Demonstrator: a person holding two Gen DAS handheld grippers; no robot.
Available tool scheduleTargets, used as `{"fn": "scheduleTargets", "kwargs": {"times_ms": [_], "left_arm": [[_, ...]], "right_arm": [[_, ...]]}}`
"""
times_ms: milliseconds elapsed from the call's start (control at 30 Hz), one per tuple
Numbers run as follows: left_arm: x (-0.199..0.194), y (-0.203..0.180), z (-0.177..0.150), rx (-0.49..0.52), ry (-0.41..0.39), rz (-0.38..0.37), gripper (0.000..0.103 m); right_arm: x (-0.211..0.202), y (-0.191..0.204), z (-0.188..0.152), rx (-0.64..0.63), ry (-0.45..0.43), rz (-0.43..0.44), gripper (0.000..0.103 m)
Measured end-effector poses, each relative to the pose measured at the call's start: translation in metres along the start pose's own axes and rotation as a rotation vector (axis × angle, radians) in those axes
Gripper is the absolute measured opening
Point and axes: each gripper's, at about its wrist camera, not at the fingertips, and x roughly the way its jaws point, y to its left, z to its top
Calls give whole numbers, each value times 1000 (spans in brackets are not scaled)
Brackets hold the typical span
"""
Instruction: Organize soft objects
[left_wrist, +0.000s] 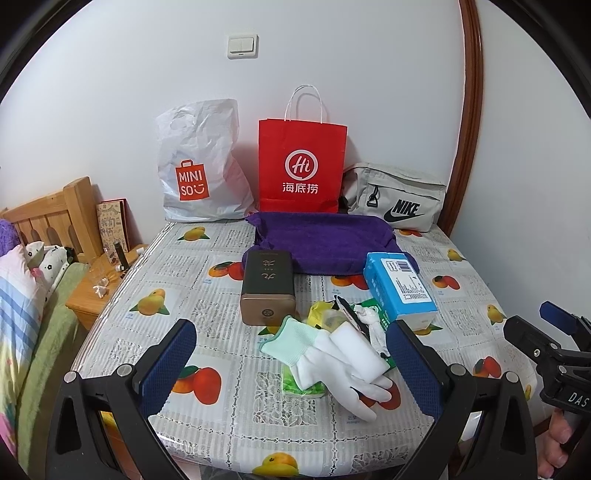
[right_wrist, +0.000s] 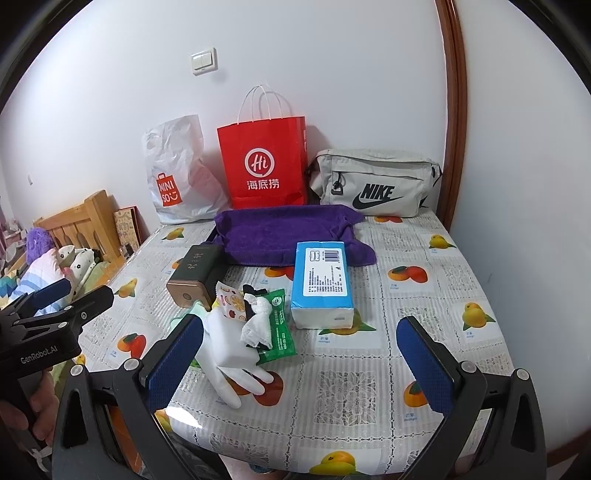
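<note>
You are at the start: nothing is gripped, and both tools hover over the near edge of the table.

Taking the purple towel as landmark, left to right:

- Your left gripper has its jaws wide apart, empty, and frames the pile in front of the towel.
- The dark tin stands at the towel's front left corner. It looks rigid, so probably not part of the job.
- The white glove lies nearer you than the tin, draped over a white sponge block and a green packet, with a crumpled white cloth on top.
- The blue tissue pack lies against the towel's front right edge.
- Your right gripper is also spread wide, empty, over bare tablecloth in front of the tissue pack.

Next move, as I judge it: lower the left jaws around the glove's cuff, pinch only cloth, and lift clear before carrying it to the towel. Watch that the sponge does not drag along.
</note>
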Motion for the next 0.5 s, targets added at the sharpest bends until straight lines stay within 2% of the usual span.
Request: {"fn": "scheduleTargets", "kwargs": {"times_ms": [500], "left_arm": [[-4,3,2,-1,-6,7,103]], "right_arm": [[-3,3,1,-7,-7,-3,103]]}}
